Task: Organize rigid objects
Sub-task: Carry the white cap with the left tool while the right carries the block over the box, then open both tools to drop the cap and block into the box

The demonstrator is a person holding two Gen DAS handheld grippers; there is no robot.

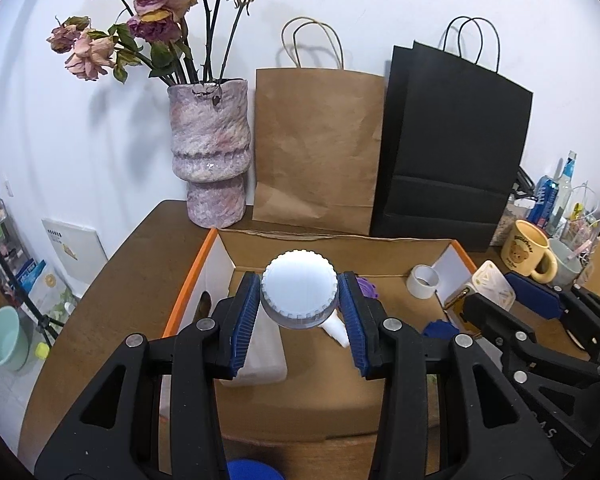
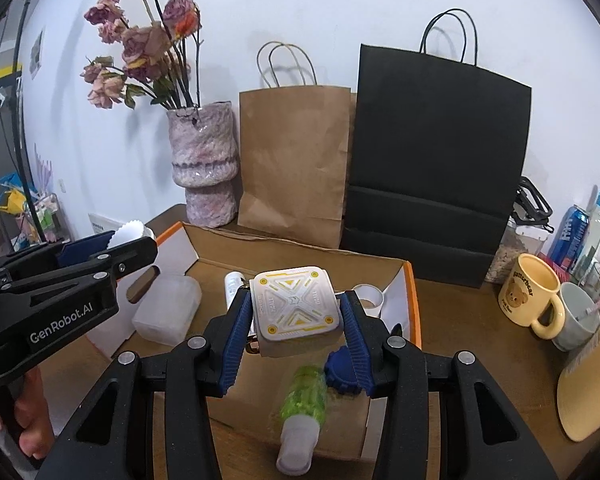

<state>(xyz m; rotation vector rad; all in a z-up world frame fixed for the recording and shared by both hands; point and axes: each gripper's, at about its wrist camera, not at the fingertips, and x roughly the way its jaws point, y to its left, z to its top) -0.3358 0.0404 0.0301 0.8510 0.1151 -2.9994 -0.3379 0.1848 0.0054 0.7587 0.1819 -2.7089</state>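
Observation:
My left gripper (image 1: 299, 304) is shut on a white ribbed round lid (image 1: 299, 286) and holds it above the open cardboard box (image 1: 188, 280). My right gripper (image 2: 296, 320) is shut on a white square device with yellow marks (image 2: 295, 305), also held over the box (image 2: 414, 304). In the box lie a translucent plastic container (image 2: 168, 312), a white tape roll (image 1: 422, 281), a green bottle (image 2: 304, 404), a blue ribbed lid (image 2: 338, 370) and a small white tube (image 2: 233, 282). The right gripper also shows in the left wrist view (image 1: 496, 300), the left gripper in the right wrist view (image 2: 112, 248).
A pink vase of dried roses (image 1: 212, 152), a brown paper bag (image 1: 316, 144) and a black paper bag (image 1: 452, 144) stand behind the box. A yellow bear mug (image 2: 530, 294), a grey cup (image 2: 576, 316), a blue can (image 2: 570, 236) and a bottle stand at right on the brown table (image 1: 132, 264).

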